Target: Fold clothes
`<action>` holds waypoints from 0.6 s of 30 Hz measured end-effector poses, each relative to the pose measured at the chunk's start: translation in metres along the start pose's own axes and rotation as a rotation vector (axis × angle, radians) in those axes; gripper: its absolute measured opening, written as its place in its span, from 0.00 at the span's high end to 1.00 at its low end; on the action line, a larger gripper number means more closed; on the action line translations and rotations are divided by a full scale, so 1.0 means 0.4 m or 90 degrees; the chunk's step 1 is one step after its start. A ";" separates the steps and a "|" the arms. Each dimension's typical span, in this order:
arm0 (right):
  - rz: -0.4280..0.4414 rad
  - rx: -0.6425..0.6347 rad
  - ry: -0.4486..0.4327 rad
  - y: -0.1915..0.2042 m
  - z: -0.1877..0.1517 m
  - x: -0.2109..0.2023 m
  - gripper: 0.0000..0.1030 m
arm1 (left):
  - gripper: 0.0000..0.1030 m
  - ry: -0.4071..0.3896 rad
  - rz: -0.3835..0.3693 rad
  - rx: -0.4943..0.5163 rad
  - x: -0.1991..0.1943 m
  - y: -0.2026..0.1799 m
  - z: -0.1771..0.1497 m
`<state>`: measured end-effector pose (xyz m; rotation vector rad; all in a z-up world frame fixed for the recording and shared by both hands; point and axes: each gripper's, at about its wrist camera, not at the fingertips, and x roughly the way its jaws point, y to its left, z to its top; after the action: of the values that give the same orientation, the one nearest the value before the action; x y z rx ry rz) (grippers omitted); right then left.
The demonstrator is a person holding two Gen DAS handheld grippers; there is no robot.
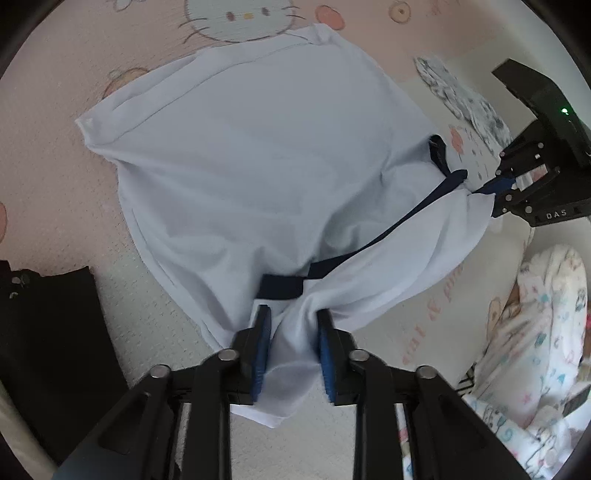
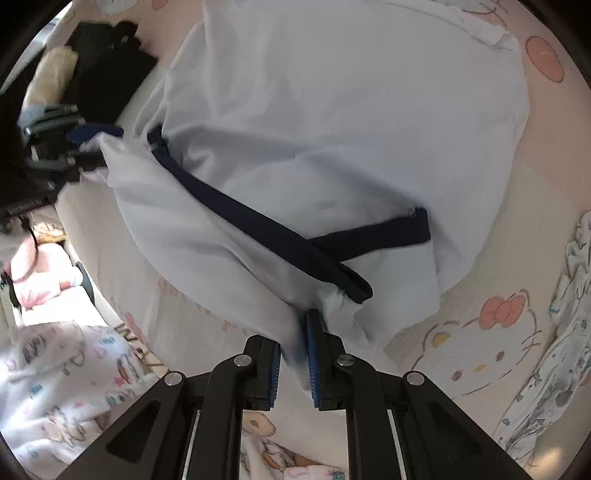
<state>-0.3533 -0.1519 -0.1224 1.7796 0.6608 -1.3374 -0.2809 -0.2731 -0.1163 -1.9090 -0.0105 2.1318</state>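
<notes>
Fingers [image 1: 258, 339] of left gripper [image 1: 291, 350] clamped on bunched white cloth; right gripper [image 2: 295, 354] clamped likewise. White shirt [image 1: 258, 147] spread on cartoon mat [image 1: 55, 166], running toward 12 o'clock from both grips. Navy trim [image 1: 388, 229] spans between them; both equally near.

left wrist view: black folded garment [image 1: 48, 332] cut off by the left edge, type unreadable. Patterned fabric [image 1: 546, 354] runs off the lower right. Cat face print [image 1: 240, 18] on the mat cropped at top. White shirt [image 1: 258, 166] bunched between the left gripper [image 1: 291, 325] pads, so the pinched part can't be identified

right wrist view: left gripper [image 2: 88, 144] motion-blurred, pad contact unreadable. Shirt hem near the right gripper [image 2: 295, 332] smeared
</notes>
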 end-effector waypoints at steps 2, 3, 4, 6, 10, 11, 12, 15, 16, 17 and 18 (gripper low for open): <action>0.006 0.002 -0.014 -0.003 0.010 -0.022 0.89 | 0.90 -0.006 -0.004 0.002 -0.003 0.001 0.013; 0.001 0.005 -0.022 -0.007 0.018 -0.035 0.89 | 0.90 -0.009 -0.006 0.003 -0.004 0.001 0.018; -0.006 0.005 -0.028 -0.011 0.028 -0.046 0.89 | 0.90 -0.005 -0.011 -0.003 -0.004 -0.001 0.000; -0.021 0.005 -0.040 -0.020 0.047 -0.067 0.89 | 0.90 -0.010 -0.009 -0.012 -0.005 -0.001 0.014; -0.044 0.010 -0.056 -0.050 0.137 -0.109 0.89 | 0.90 -0.018 0.018 -0.014 -0.002 0.003 0.033; -0.053 0.014 -0.060 -0.049 0.111 -0.104 0.89 | 0.90 -0.022 0.032 -0.012 -0.002 0.001 0.028; -0.063 0.018 -0.064 -0.047 0.084 -0.099 0.89 | 0.90 -0.023 0.044 -0.019 0.003 0.004 0.036; -0.082 0.037 -0.078 -0.057 0.087 -0.098 0.89 | 0.90 -0.030 0.075 -0.038 0.015 0.012 0.056; -0.088 0.044 -0.082 -0.062 0.101 -0.100 0.89 | 0.90 -0.033 0.083 -0.048 0.020 0.017 0.062; -0.093 0.051 -0.087 -0.067 0.115 -0.102 0.89 | 0.90 -0.033 0.084 -0.055 0.022 0.020 0.065; -0.090 0.058 -0.090 -0.074 0.127 -0.104 0.89 | 0.89 -0.033 0.085 -0.061 0.024 0.023 0.068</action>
<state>-0.4165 -0.1758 -0.0975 1.7160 0.6661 -1.5959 -0.3102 -0.2750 -0.1241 -1.9568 0.0036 2.3067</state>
